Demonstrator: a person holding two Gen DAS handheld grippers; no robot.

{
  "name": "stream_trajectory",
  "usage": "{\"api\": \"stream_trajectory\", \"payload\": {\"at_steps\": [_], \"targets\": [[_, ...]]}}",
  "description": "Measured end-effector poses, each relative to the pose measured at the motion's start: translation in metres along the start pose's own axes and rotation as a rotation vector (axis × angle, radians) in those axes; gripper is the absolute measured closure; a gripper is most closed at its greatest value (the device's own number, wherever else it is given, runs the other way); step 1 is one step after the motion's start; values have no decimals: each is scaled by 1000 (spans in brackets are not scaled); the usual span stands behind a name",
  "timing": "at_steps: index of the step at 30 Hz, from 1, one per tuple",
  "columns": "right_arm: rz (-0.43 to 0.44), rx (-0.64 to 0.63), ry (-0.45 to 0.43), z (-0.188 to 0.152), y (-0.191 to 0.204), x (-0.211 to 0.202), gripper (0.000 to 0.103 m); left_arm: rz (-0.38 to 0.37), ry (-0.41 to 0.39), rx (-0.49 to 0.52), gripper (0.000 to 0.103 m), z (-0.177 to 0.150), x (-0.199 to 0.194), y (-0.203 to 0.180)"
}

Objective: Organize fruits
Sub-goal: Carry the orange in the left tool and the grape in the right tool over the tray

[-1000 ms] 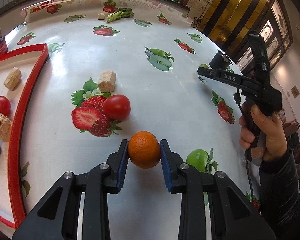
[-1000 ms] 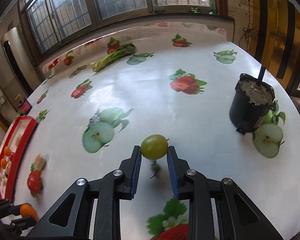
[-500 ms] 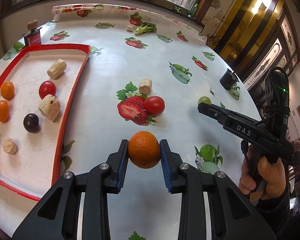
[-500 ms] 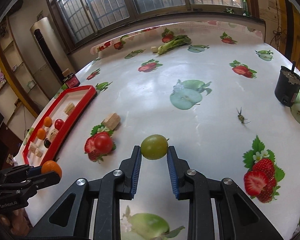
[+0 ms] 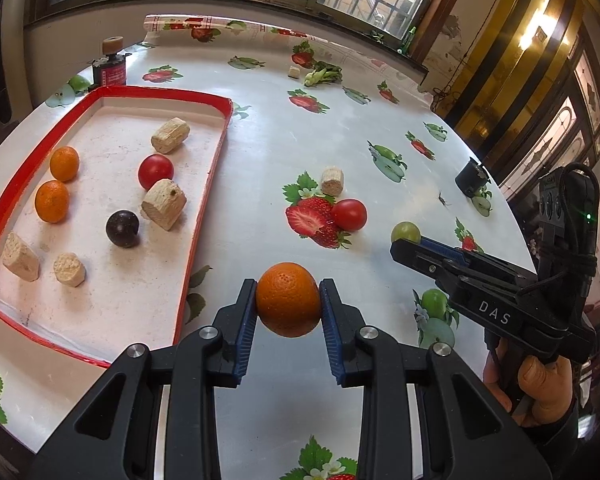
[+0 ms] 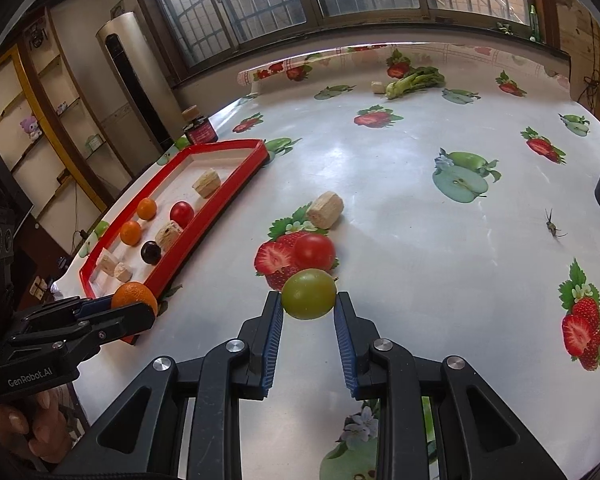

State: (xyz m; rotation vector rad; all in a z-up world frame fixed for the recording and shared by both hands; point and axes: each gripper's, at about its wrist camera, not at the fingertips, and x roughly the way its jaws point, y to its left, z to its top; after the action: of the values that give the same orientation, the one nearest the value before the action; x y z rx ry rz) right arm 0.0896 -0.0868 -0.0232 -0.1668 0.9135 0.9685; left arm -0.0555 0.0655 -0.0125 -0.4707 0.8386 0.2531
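- orange fruit (image 5: 287, 305) is clamped in your left tongs (image 5: 288, 308) beside the red tray (image 5: 204, 208).
- green fruit (image 6: 309, 293) is clamped in your right tongs (image 6: 308, 312) above the bench (image 6: 400, 208); either could roll away if dropped short.

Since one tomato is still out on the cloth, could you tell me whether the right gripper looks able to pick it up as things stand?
Probably not yet. The right gripper is shut on a green fruit, so its jaws are occupied. The path itself looks free: the red tomato sits uncovered on the tablecloth just beyond it.
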Motion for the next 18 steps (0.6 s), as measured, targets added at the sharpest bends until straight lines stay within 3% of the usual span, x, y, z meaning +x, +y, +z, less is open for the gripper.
{"api": "stream_trajectory", "payload": {"at_steps": [18], "targets": [[29,-54,29,2,32,12,76,22,-15,-46,75,0,-7,26]]}}
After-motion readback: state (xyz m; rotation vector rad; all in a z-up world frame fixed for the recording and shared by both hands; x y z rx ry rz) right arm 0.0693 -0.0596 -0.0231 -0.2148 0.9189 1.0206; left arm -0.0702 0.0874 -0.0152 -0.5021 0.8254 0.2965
